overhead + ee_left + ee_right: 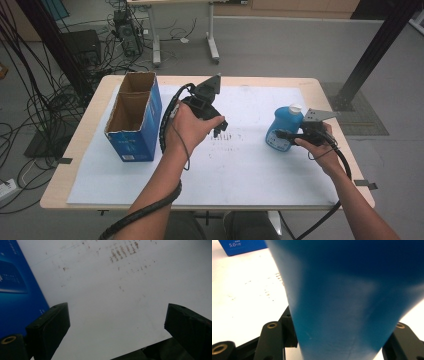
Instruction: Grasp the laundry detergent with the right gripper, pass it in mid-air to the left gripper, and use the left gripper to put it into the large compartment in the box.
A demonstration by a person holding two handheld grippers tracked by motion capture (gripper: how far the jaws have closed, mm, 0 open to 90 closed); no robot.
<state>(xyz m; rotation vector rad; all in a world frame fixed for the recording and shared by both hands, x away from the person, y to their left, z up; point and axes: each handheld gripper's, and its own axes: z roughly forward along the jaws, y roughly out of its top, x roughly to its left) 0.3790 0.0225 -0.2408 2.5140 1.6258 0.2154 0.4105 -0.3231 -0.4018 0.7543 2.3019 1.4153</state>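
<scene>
A blue bottle [285, 129] with a white cap stands at the right of the white mat, and my right gripper [284, 134] is shut on its body from the right side. Up close in the right gripper view the bottle [352, 302] sits between both black jaws. My left gripper [220, 129] hangs over the middle of the mat, pointing down, beside the open blue cardboard box [134, 116]. Seen from its own camera, the left gripper [116, 322] stands open with nothing between its fingers, above the bare mat.
The open-topped box [17, 287] stands at the left of the white mat [250, 170], which carries brown smudges [123, 251] near its centre. The wooden table edge [75, 145] runs around the mat. Cables and desk legs lie on the floor beyond.
</scene>
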